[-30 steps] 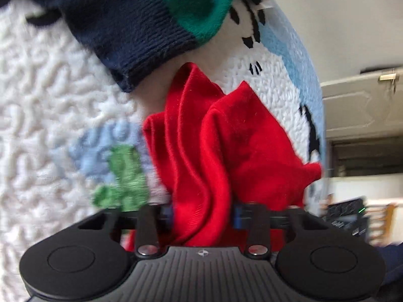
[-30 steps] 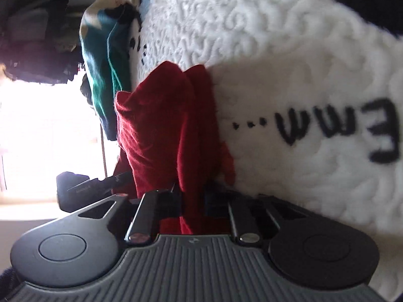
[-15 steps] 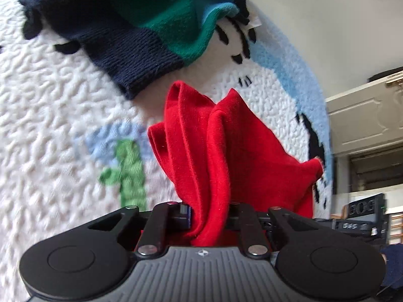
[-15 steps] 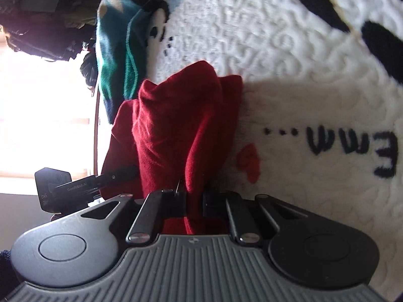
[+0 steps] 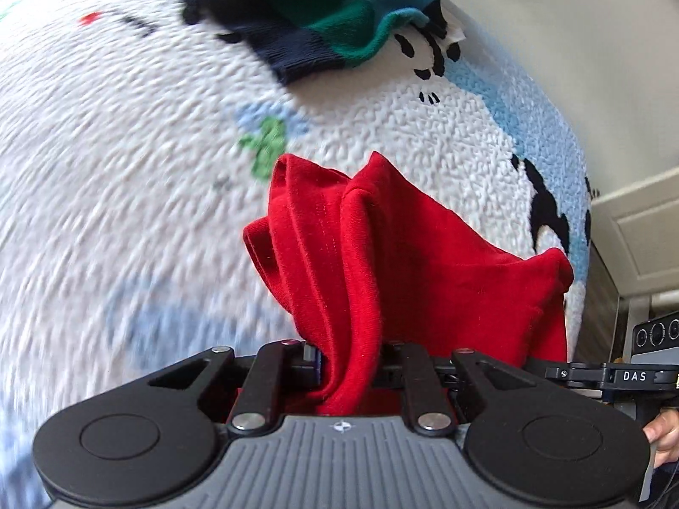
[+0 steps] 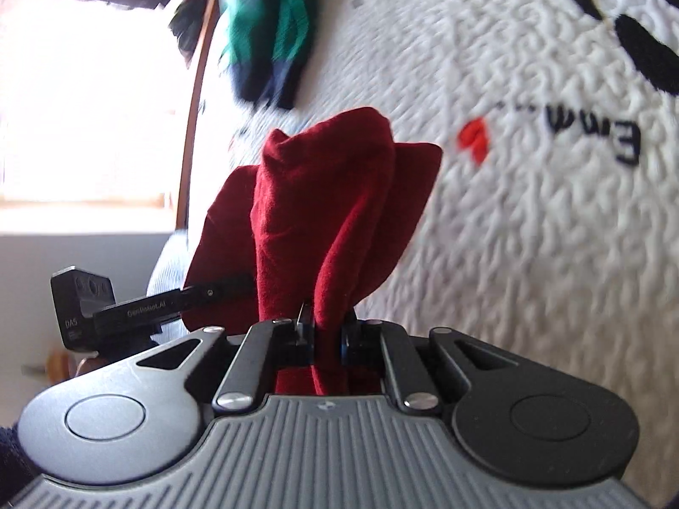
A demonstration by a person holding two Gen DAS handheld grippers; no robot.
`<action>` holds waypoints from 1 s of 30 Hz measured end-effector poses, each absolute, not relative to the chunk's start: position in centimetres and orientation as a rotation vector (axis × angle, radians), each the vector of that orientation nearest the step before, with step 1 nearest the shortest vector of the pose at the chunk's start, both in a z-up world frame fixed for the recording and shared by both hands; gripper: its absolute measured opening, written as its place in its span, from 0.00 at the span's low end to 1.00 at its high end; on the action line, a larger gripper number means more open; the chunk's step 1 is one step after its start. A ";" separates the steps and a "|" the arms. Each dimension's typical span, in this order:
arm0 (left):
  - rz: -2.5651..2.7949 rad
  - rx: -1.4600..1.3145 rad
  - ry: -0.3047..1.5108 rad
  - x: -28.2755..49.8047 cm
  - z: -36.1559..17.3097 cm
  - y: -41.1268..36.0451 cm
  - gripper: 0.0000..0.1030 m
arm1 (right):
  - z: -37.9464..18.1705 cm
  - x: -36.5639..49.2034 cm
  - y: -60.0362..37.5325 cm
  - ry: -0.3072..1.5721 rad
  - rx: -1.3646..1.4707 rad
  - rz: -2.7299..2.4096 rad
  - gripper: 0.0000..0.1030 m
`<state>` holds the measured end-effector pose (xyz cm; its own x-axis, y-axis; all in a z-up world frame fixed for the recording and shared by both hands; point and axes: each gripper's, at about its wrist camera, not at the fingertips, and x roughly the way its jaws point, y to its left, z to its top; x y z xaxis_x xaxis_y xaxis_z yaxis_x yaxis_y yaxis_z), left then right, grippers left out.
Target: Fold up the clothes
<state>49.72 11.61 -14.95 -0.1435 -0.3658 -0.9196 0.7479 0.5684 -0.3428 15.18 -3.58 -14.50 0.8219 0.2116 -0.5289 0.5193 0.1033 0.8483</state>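
Now the bright red jersey-knit garment [image 5: 382, 263] hangs bunched between the two grippers — the left gripper [image 5: 350, 375] is clamped on one fold of it, the right gripper [image 6: 326, 341] pinches another fold. In each wrist view the cloth runs forward from the jaws and droops toward the white textured bedspread with embroidered motifs [image 5: 127, 169]; its lower folds look clear of the bedspread or barely touching, and I cannot tell which. The long axis of the held edge runs from one gripper to the other, short and slack, so spreading it flat means drawing the two hands apart; neither hand is nearer, both hold it. A navy, green and teal knitted jumper [image 5: 322, 12] lies near the far edge of the bedspread, apart from the red cloth.

Against the earlier frames, the bedspread looks farther off and more of it shows — the garment has been lifted, and the left jaws have tightened on it.
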 end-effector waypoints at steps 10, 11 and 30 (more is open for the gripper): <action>-0.946 0.379 1.351 44.1 -5.8 29.5 0.16 | -6.7 15.0 12.1 0.640 1.474 -0.107 0.10; -0.951 0.395 1.342 43.5 -5.1 31.5 0.16 | -6.3 14.9 14.4 0.631 1.485 -0.108 0.10; -0.804 0.437 1.380 39.3 -14.5 56.5 0.28 | -14.0 14.6 43.0 0.750 1.531 -0.265 0.12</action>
<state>39.27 56.47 -14.48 -0.0094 -0.2455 -0.9693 0.7224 0.6686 -0.1764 14.58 43.02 -13.98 0.7545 0.2935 -0.5871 0.5971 0.0644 0.7996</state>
